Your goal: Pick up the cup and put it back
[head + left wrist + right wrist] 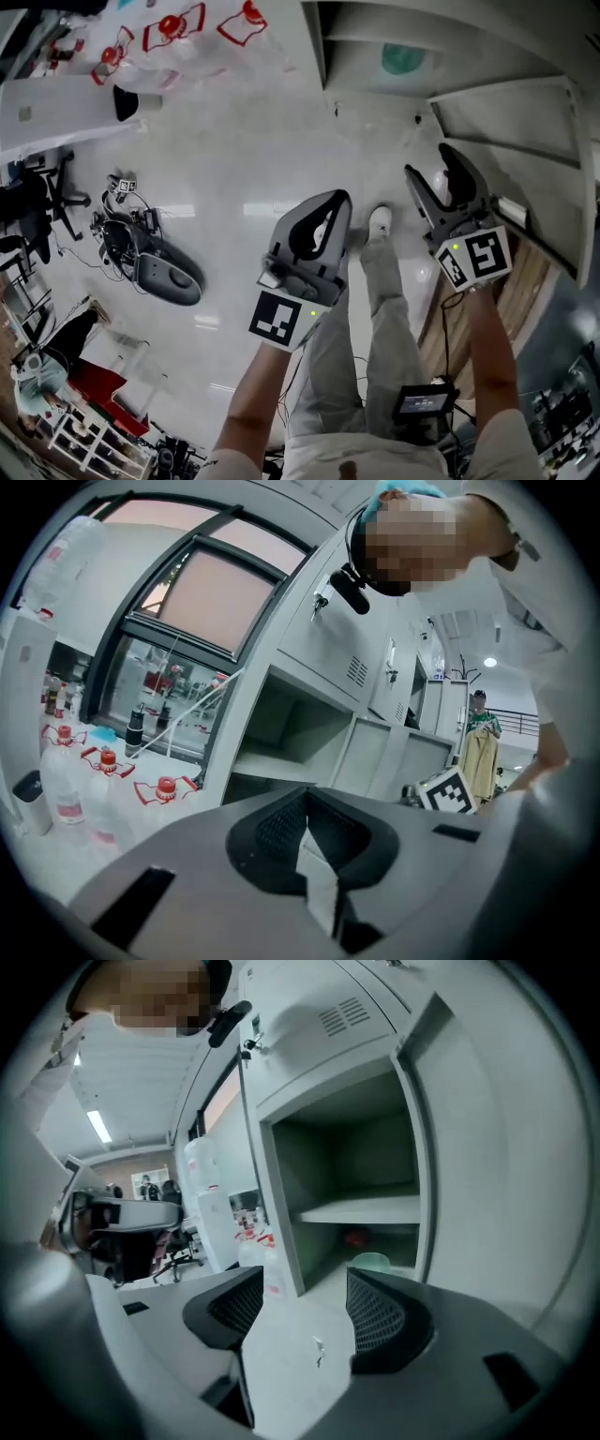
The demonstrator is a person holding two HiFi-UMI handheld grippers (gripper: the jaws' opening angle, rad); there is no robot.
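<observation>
A pale green cup [372,1262] stands in the lower compartment of an open grey cabinet [328,1147], under a shelf and in front of a small red thing [354,1237]. From the head view the cup [403,59] shows inside the cabinet [487,108] at the top right. My right gripper [302,1297] is open and empty, pointing toward that compartment but well short of it; in the head view the right gripper [433,167] hangs above the floor. My left gripper [336,204] sits beside it to the left, its pads meeting at the tips, left gripper [306,803] holding nothing.
The cabinet door [487,1176] stands open on the right. Water bottles with red caps [169,33] stand to the cabinet's left. A spare gripper with cables [159,267] lies on the white floor. The holder's shoe [380,220] is below the grippers. An office chair [37,202] is far left.
</observation>
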